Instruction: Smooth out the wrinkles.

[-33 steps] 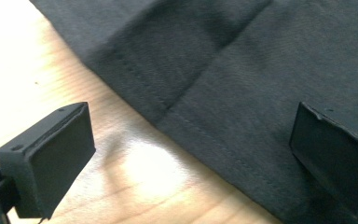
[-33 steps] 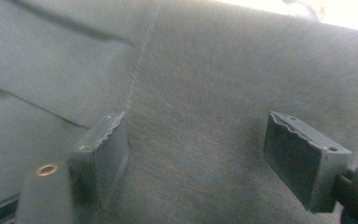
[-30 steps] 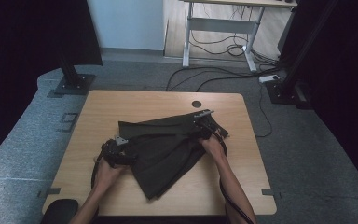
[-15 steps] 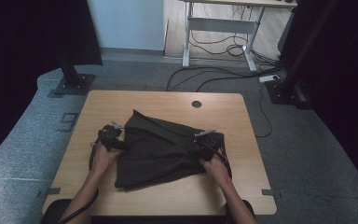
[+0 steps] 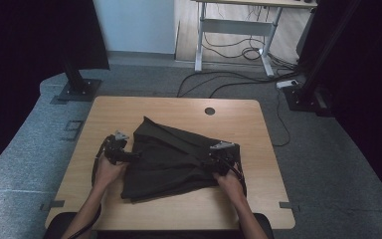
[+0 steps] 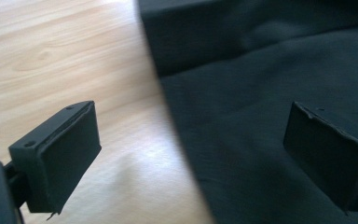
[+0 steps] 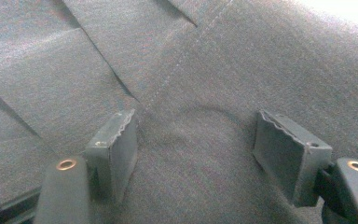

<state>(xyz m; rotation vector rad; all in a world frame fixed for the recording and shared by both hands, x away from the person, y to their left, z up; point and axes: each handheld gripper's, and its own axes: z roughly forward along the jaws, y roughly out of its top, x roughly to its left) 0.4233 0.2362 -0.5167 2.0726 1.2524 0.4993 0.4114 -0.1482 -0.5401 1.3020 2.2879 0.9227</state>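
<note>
A dark crumpled garment (image 5: 171, 157) lies spread on the wooden table (image 5: 179, 107), with a seam and folds (image 7: 191, 60) seen close up. My left gripper (image 5: 132, 156) is at the garment's left edge and open. In its own view one pad (image 6: 70, 158) hangs over bare wood and the other pad (image 6: 326, 149) over the cloth (image 6: 261, 70), with the hem running between them. My right gripper (image 5: 213, 159) sits on the garment's right part. Its jaws (image 7: 196, 149) stand apart, with a low bulge of cloth between them that they do not pinch.
A round cable hole (image 5: 209, 111) is in the table's far side. Beyond the table, cables (image 5: 238, 82) run across the grey floor to a desk frame (image 5: 229, 30). Black stand bases (image 5: 77, 89) sit at both far corners.
The garment has gone from a diagonal heap to a wider, flatter lay. My right gripper came toward the near edge along it. My left gripper shifted slightly away from me, at the left hem.
</note>
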